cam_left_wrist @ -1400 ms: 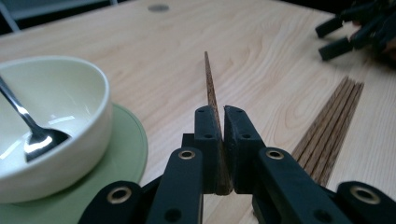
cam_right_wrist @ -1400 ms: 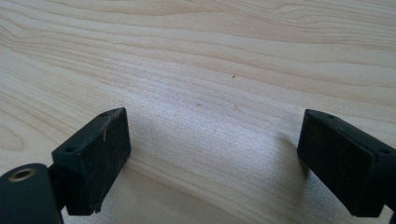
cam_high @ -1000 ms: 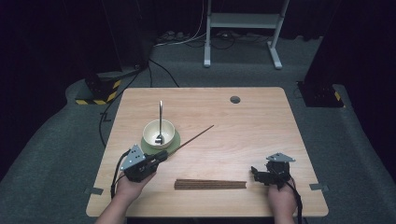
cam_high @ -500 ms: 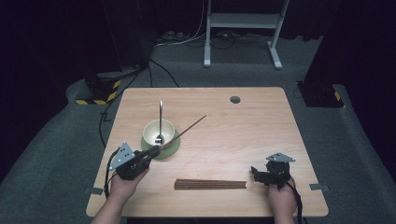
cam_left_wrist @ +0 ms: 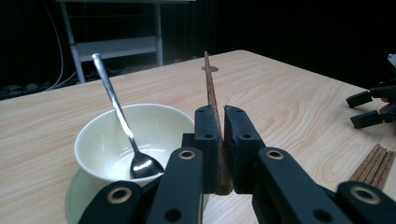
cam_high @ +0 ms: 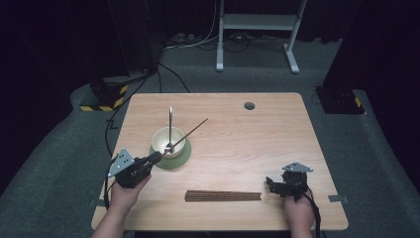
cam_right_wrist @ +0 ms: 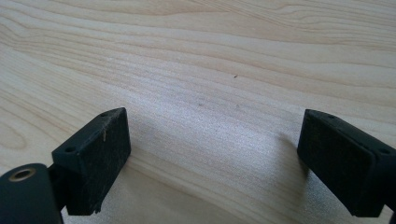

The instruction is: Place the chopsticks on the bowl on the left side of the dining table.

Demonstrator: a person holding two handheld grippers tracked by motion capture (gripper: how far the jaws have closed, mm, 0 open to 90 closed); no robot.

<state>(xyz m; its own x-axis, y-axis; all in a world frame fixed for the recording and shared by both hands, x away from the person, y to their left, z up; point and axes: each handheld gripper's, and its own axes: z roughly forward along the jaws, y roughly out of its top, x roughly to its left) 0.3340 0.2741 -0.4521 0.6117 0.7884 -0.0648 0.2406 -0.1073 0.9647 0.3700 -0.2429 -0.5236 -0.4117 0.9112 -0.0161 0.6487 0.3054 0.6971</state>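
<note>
Left hand-held gripper (cam_high: 154,159), lower left of the high view: jaws closed tight on one end of a single brown chopstick (cam_high: 190,131). The stick runs up and to the right from the pads, passing over the cream bowl (cam_high: 161,139); its free tip ends above bare counter (cam_high: 277,129), right of the bowl. In the left gripper view the chopstick (cam_left_wrist: 211,93) stands pinched between the two black pads, with a short stub below them.

The bowl sits on a pale green saucer (cam_high: 184,157) left of centre. A metal spoon (cam_high: 170,129) leans inside it, handle upright.

Right hand-held gripper (cam_high: 271,184), lower right of the high view: jaws wide apart, nothing between them; the right gripper view looks down on wood grain between the pads. Just to its left, along the lower centre of the counter, lies the remaining bundle of chopsticks (cam_high: 223,196), side by side and flat.

Handling judgement: the chopstick looks thin, stiff and very light, and smooth enough to pivot or slip in the pads. Held near one end, the long free part will swing widely with small wrist turns. A grip further toward the middle would likely steady it. The spoon handle stands close to its path and could be knocked.
</note>
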